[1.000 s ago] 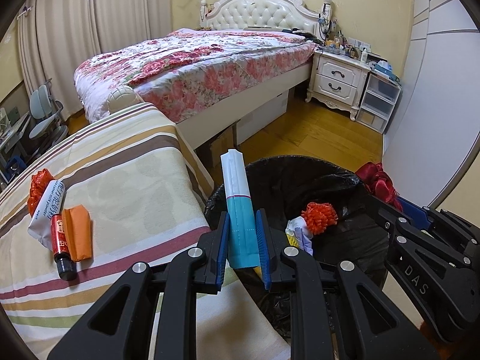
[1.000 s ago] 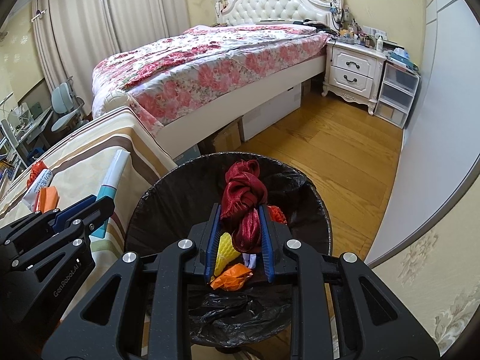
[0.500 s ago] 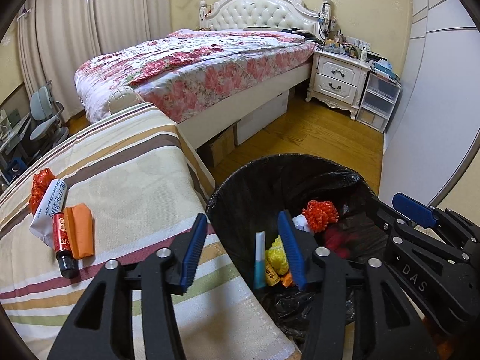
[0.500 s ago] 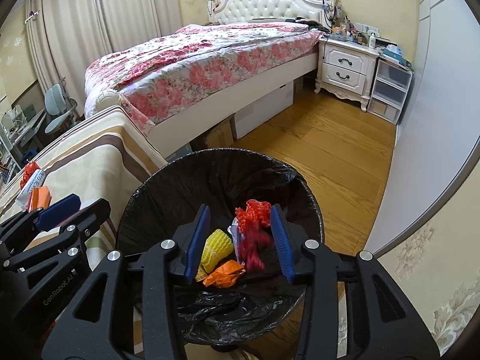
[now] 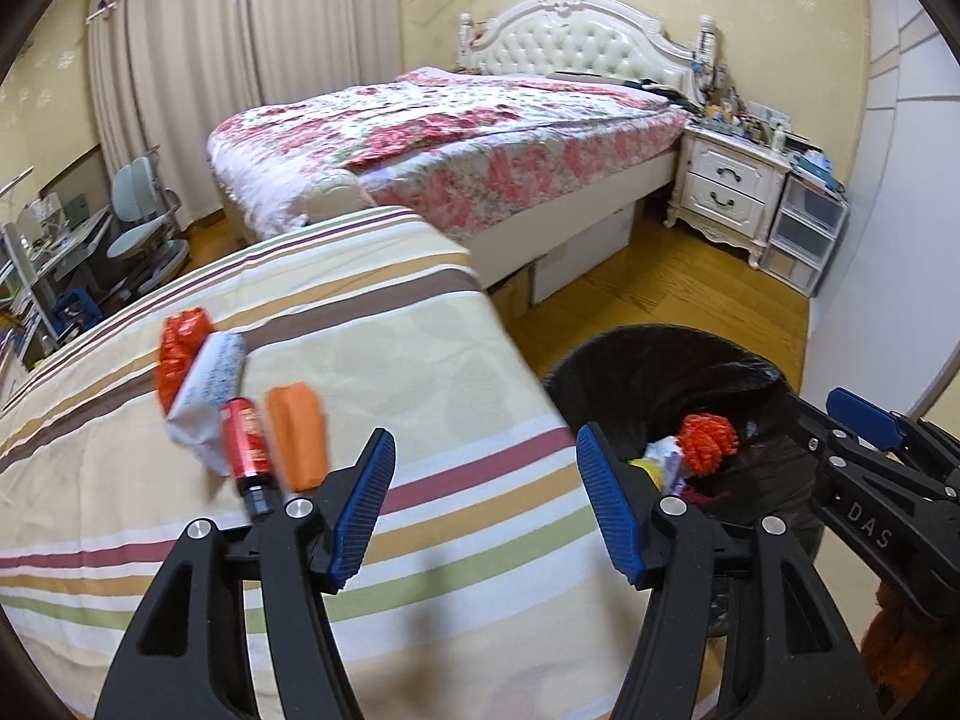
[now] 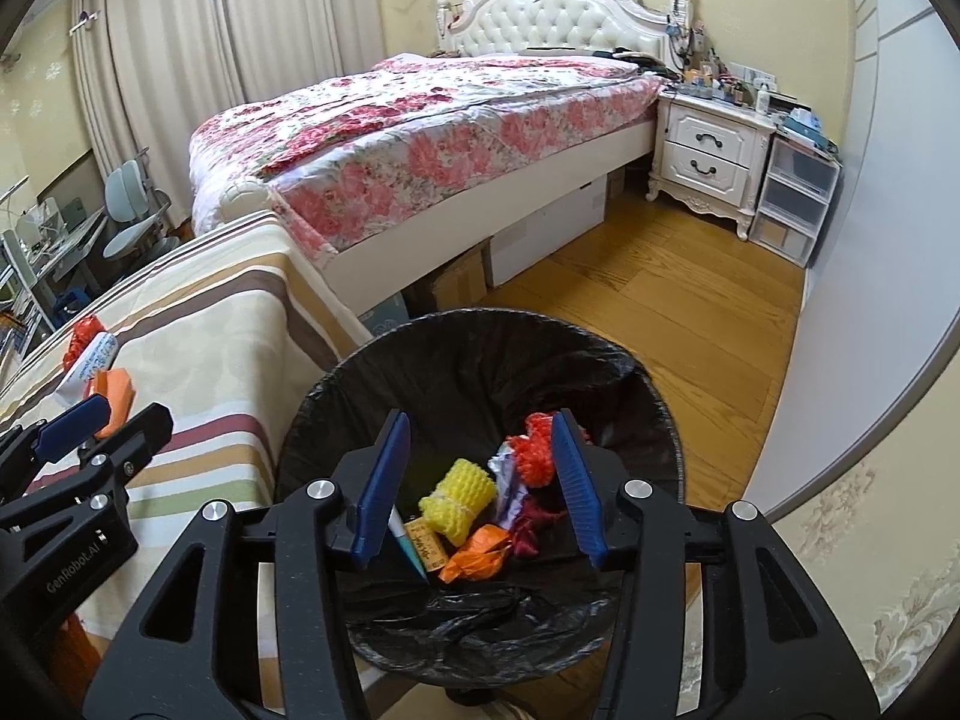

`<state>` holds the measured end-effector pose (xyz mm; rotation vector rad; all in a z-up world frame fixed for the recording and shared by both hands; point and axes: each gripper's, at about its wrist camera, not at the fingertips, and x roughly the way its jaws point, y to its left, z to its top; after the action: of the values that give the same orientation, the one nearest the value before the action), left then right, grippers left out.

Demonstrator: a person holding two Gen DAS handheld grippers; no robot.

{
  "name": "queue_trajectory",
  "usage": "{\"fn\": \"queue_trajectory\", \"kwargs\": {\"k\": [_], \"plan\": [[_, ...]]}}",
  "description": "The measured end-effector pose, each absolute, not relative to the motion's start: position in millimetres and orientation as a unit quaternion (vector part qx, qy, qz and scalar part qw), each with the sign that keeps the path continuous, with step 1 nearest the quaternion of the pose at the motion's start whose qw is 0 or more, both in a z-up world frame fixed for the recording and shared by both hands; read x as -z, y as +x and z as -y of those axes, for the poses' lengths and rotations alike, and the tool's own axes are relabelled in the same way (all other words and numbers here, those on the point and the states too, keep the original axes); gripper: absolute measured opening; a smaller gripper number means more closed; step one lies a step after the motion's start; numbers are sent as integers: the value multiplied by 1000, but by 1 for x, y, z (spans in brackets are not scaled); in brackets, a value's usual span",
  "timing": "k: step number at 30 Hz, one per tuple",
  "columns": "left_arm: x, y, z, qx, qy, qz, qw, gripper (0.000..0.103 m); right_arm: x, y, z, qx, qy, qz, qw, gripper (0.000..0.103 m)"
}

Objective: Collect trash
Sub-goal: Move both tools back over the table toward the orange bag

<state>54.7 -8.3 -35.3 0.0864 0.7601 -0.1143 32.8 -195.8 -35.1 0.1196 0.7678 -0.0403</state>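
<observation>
Trash fills the bottom of the black-lined bin [image 6: 480, 372]: a yellow foam net [image 6: 459, 498], an orange-red mesh ball [image 6: 534, 453], an orange wrapper [image 6: 477, 561], a dark red scrap [image 6: 531, 525] and a white-and-teal tube [image 6: 405, 543] leaning against the bin's left wall. The right gripper [image 6: 480, 480] hangs over the bin, its jaws opening and gripping nothing, the pile lying below the gap between them. The left gripper [image 5: 486, 504] stands just left of the bin above the striped bedcover [image 5: 390, 360], jaws opening with nothing between them. Further left of the bin on the bedcover lie a red bottle [image 5: 245, 441], an orange packet [image 5: 297, 435], a white wrapper [image 5: 207, 396] and a red mesh net [image 5: 180, 351], all touching, clear of both jaws.
</observation>
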Motion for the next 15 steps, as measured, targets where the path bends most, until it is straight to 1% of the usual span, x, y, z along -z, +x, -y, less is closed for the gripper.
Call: {"fn": "queue_trajectory", "kwargs": {"k": [15], "plan": [[37,42,-96,-41,-4,-383,923,62,35,38,111,-65,23,-388,919,48]]}}
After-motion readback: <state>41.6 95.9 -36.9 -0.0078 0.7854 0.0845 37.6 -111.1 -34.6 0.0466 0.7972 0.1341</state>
